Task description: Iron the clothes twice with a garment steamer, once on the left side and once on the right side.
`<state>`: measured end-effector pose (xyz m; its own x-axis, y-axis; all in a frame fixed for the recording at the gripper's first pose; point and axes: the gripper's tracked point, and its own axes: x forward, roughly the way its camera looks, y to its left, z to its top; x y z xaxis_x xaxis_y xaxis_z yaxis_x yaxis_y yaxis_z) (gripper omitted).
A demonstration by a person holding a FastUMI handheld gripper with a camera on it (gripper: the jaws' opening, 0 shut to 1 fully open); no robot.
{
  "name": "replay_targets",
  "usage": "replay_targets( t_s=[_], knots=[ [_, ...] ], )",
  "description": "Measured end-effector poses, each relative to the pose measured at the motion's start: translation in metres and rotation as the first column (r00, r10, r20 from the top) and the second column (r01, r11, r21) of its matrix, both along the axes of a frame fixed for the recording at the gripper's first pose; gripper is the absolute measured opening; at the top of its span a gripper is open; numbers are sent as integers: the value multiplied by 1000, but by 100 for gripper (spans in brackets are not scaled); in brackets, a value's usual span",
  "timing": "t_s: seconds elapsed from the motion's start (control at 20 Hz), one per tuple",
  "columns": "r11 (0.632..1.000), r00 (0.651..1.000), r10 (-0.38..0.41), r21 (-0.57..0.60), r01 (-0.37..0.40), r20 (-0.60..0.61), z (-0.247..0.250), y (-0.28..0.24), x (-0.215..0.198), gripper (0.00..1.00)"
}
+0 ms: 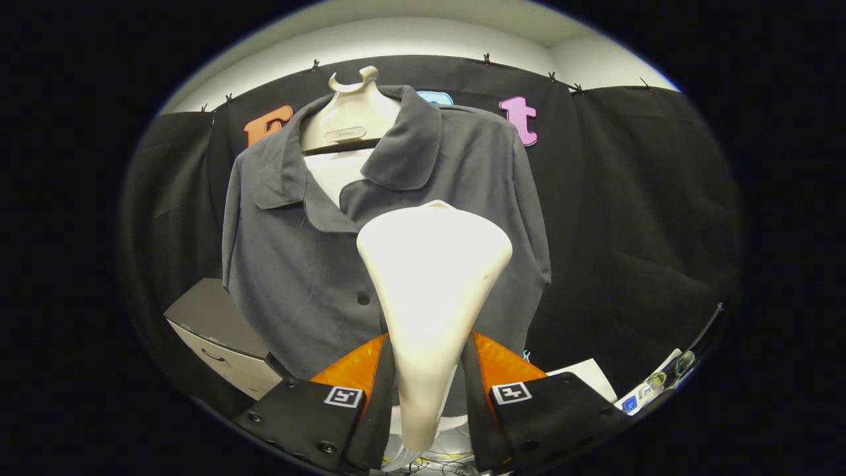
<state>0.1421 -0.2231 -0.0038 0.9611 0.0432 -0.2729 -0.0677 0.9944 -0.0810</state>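
— Gripping the garment steamer (433,291) right now, is that what you have?

— Yes. My gripper (429,380) is closed on the steamer's cream handle; both fingers (360,370) press on its narrow lower part, one on each side. The handle runs down between them, and a pale hose trails off its bottom end, nearest to me.

— And the head?

— It widens just ahead of the fingers into a broad, rounded triangular head, standing upright. I see its back, so I cannot tell whether the face touches the cloth.

— Where is the garment?

— Directly beyond the steamer head. It is a dark grey shirt (310,264) with a wide collar and dark buttons, hung on a cream hanger (350,109) with a hook at the top. The collar lies open, and a white panel shows in the neck opening. The steamer head covers the middle of the shirt front, a little toward my right of the button line. One button shows just to the left of the head.

— Anything around it?

— To the left of the fingers and farther off, beside the shirt's lower hem, stands a grey cabinet (218,337) with a drawer front and a dark handle. To the right of the fingers, a white sheet (588,377) lies low down, with some small items past it that I cannot make out. Farthest off, behind the shirt, hangs the booth's black cloth wall (634,218), clipped along its top edge, with a pale wall above it.
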Motion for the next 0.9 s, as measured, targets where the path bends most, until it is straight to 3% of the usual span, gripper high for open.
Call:
replay_targets(
  t_s=[0.45,0.9],
  knots=[
    [1000,999,1,-21,0,36,30,-18,39,57],
    [1000,999,-11,9,11,37,25,-26,64,57]
  ],
)
